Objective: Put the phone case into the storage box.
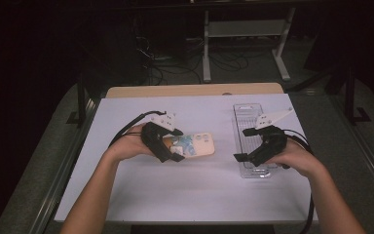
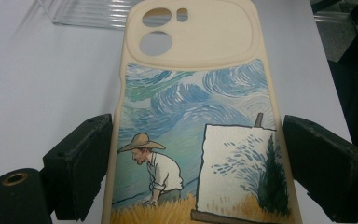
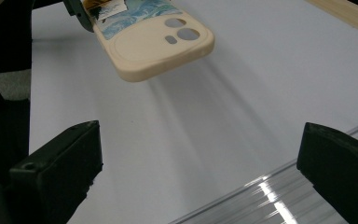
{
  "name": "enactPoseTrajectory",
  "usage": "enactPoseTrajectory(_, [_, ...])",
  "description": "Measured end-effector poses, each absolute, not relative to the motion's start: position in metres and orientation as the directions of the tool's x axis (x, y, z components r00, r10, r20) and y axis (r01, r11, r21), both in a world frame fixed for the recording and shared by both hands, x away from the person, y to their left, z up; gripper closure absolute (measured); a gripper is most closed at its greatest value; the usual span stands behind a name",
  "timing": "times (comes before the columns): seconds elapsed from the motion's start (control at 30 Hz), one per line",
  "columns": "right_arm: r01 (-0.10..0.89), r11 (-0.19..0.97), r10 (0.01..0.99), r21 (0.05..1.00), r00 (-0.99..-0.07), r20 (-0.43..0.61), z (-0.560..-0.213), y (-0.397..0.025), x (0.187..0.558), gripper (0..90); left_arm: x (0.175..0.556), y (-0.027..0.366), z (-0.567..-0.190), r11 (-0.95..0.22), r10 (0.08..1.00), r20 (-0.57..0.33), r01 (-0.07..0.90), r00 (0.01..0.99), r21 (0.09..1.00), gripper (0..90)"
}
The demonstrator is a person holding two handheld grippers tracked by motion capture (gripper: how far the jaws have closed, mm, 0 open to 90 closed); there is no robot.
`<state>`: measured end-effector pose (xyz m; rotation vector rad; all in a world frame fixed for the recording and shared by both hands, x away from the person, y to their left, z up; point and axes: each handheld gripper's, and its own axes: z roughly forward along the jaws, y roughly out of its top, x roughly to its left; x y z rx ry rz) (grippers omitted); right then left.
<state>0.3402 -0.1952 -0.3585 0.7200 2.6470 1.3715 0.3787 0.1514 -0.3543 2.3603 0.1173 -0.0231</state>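
Left gripper view shows the left gripper (image 2: 198, 163) pinching the cream soft-plastic phone case with a painted field scene (image 2: 196, 116) by its long edges, raised above the white table (image 2: 37, 84). Light and bendy, it is probably best gripped mid-length. The right gripper (image 3: 200, 172) hangs spread over the clear plastic packaging tray (image 3: 279, 196).

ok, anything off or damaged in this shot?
Nothing stands out. The phone case sits straight between the left gripper jaws, print intact; the clear tray lies flat under the open right gripper.
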Motion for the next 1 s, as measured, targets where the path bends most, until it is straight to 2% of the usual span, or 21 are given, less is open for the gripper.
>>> enactPoseTrajectory(1.0, [0.285, 0.595, 0.303, 0.752, -0.946, 0.119, -0.336, -0.157, 0.36, 0.0, 0.374, 0.149, -0.353, -0.694, 0.041, -0.06, 0.072, 0.997, 0.716, 11.1])
